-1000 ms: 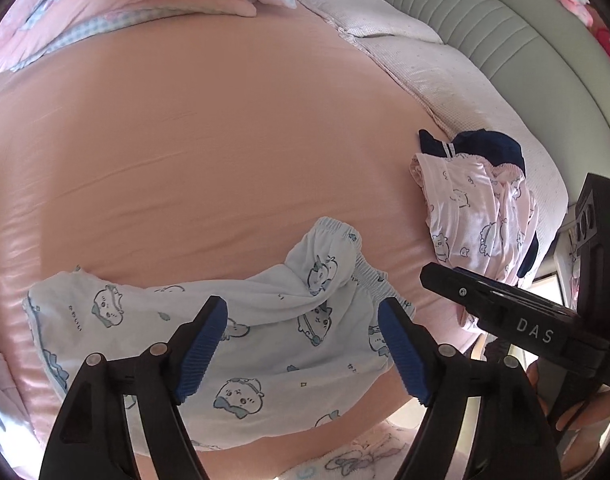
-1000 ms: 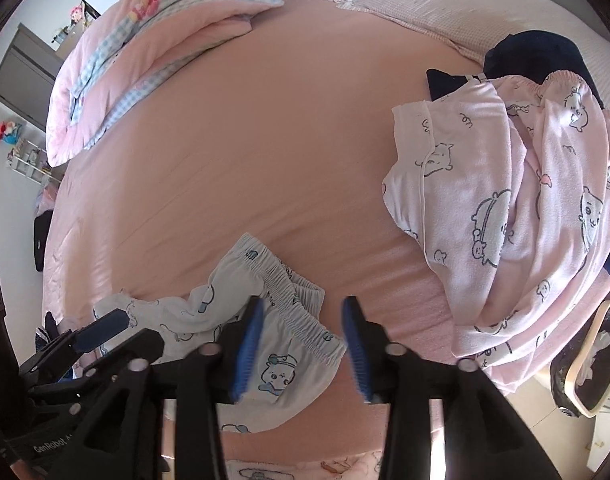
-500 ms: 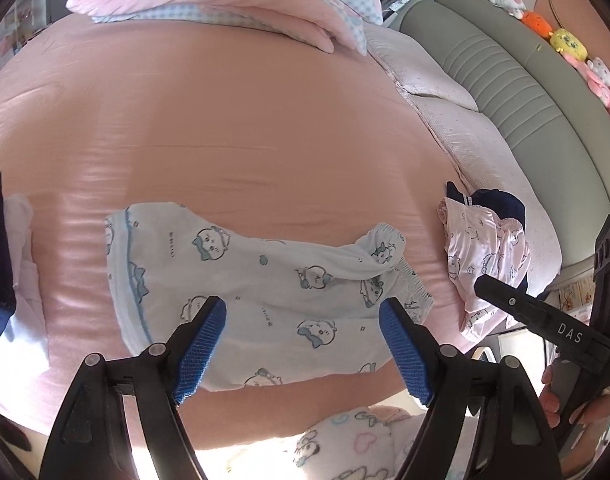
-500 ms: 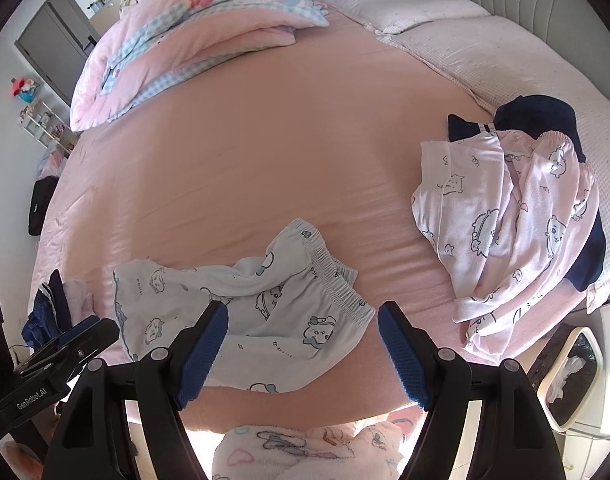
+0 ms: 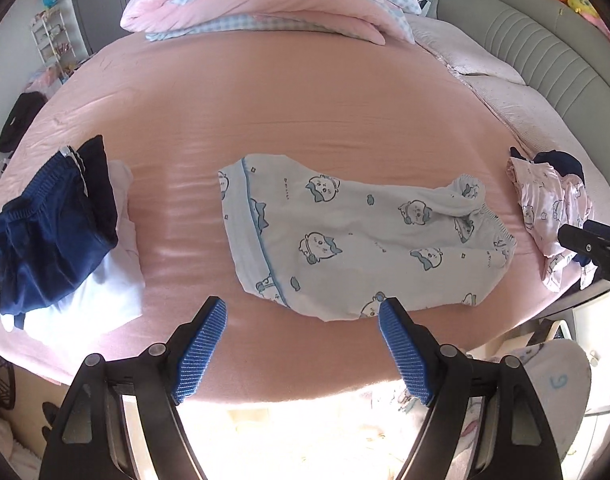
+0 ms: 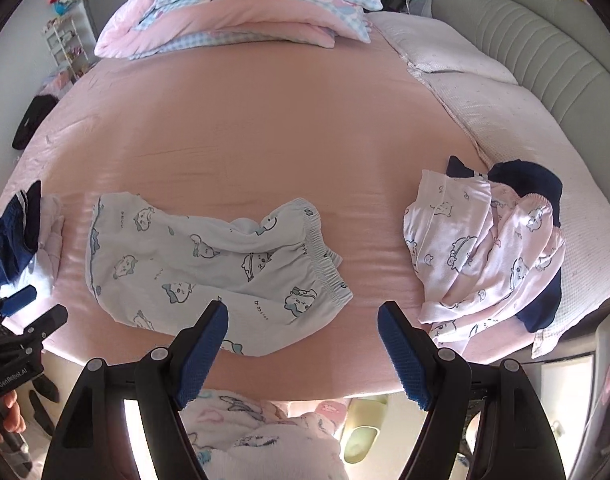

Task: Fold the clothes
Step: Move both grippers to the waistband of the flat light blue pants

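Observation:
Light blue cartoon-print pyjama trousers lie loosely spread near the front edge of a pink bed, waistband to the right, hem to the left. My left gripper hangs open above the bed's front edge, just short of the trousers, holding nothing. In the right wrist view my right gripper is open too, near the waistband corner, empty. At the far left of that view the left gripper's body shows, held by a hand.
A pile of pink printed and navy clothes sits at the bed's right edge. Folded navy shorts on white cloth lie at the left. A folded pink duvet and grey headboard are at the back.
Both grippers have pulled back and up from the trousers, and the right one has opened wide. The trousers now lie flatter, spread across the bed.

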Demonstrator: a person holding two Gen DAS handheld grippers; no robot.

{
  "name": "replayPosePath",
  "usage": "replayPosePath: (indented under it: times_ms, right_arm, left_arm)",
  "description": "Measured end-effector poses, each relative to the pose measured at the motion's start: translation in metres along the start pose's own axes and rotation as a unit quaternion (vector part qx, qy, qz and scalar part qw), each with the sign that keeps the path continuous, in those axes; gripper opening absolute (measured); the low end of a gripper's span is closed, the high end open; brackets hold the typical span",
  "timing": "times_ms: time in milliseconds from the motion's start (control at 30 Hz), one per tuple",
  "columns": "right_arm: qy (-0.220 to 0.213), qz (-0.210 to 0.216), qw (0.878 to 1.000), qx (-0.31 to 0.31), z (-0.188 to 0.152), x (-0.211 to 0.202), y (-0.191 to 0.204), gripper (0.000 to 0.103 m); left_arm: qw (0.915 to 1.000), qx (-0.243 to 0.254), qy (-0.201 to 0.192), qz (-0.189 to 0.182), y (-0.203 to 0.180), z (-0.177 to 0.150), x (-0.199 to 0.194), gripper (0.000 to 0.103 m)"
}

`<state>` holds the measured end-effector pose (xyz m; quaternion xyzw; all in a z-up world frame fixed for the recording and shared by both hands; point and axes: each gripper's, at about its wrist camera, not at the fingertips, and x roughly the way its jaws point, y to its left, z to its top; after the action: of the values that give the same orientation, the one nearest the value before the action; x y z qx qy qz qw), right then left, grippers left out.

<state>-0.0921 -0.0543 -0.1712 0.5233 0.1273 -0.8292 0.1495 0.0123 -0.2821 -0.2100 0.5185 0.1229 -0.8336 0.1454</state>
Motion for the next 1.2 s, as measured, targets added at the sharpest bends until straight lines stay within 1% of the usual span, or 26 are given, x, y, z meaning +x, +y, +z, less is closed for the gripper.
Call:
replayPosePath:
  times_ms: [67,133,200,267,367,433,533,633,800,867,967,1033,1100,1200]
  right_arm:
    - [-0.01,-0.02,0.999,-0.048,-0.006,-0.001,0.008,0.077]
    - [-0.016,-0.043,0.994,-0.103,-0.013,-0.002,0.015,0.077]
    - [-0.026,-0.064,0.984,-0.164,-0.023,-0.001,0.025,0.077]
    - [-0.034,-0.081,0.971,-0.22,-0.033,-0.001,0.034,0.077]
    - [-0.042,-0.108,0.954,-0.276,-0.045,0.006,0.044,0.077]
    - [-0.033,-0.113,0.951,-0.287,-0.047,0.017,0.045,0.077]
    - [-0.013,-0.103,0.95,-0.295,-0.046,0.034,0.044,0.077]
    - [0.022,-0.093,0.949,-0.302,-0.043,0.052,0.042,0.077]
    - [0.044,-0.086,0.934,-0.343,-0.046,0.07,0.045,0.077]
    - [0.052,-0.086,0.928,-0.359,-0.049,0.077,0.047,0.077]
    - [0.066,-0.071,0.927,-0.362,-0.047,0.087,0.048,0.077]
    - [0.081,-0.059,0.929,-0.357,-0.044,0.094,0.047,0.077]
    - [0.093,-0.059,0.928,-0.357,-0.042,0.101,0.047,0.077]
    - [0.097,-0.063,0.923,-0.367,-0.042,0.111,0.051,0.077]
  left_arm:
    - [1.0,-0.005,0.007,-0.001,0.003,-0.006,0.004,0.078]
    - [0.9999,-0.01,0.01,-0.001,0.004,-0.011,0.007,0.078]
    - [0.9999,-0.011,0.013,-0.001,0.004,-0.014,0.009,0.078]
    - [0.9999,-0.01,0.011,0.002,0.004,-0.016,0.011,0.078]
    - [0.9997,0.004,0.014,0.021,0.001,-0.019,0.02,0.078]
    - [0.999,0.021,0.029,0.029,-0.003,-0.02,0.029,0.078]
    - [0.9974,0.04,0.051,0.033,-0.008,-0.023,0.044,0.078]
    - [0.996,0.051,0.065,0.034,-0.013,-0.025,0.056,0.078]
    - [0.9929,0.07,0.09,0.036,-0.021,-0.029,0.077,0.078]
    - [0.9921,0.074,0.093,0.039,-0.024,-0.028,0.082,0.078]
    - [0.9913,0.08,0.095,0.044,-0.027,-0.026,0.088,0.078]
    - [0.9908,0.083,0.095,0.048,-0.03,-0.025,0.092,0.078]
    - [0.9902,0.087,0.096,0.052,-0.032,-0.023,0.097,0.078]
    - [0.9894,0.092,0.097,0.057,-0.035,-0.021,0.103,0.078]
